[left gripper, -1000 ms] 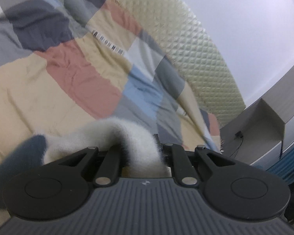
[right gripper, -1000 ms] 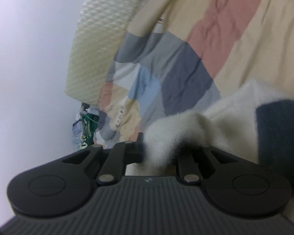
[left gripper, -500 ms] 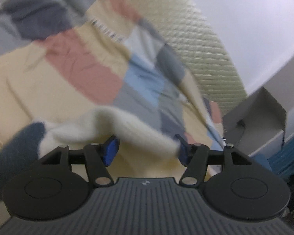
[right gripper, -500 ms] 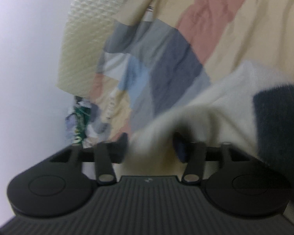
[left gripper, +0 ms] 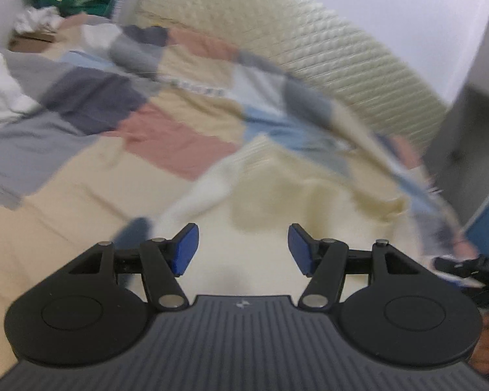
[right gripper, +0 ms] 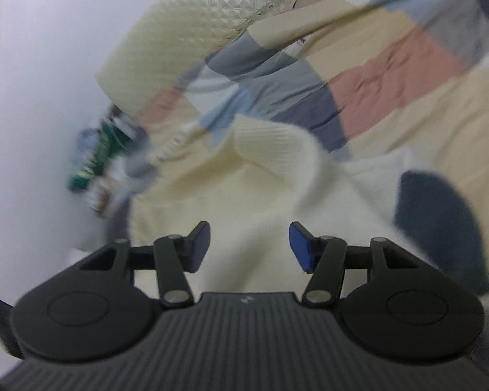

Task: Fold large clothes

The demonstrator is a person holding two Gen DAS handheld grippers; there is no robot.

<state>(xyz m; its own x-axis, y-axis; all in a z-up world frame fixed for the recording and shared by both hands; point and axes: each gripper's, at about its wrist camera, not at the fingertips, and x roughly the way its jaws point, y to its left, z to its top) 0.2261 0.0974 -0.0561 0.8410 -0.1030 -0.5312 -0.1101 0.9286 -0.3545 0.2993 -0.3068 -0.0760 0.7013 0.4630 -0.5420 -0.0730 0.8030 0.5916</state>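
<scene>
On the patchwork bedspread, near its headboard end, the cream sweater is spread. Left gripper and right gripper have just been opened — nothing is gripped, sweater lying beneath the parted blue pads.

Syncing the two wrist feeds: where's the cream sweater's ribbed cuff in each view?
Left wrist: the ribbed cuff is blurred, at centre, above the open left gripper.
Right wrist: the ribbed cuff is sharper, just above centre, above the open right gripper.
Shared landmark: the pink patch of the patchwork bedspread, left of the cuff in the left view, upper right of it in the right view.
</scene>
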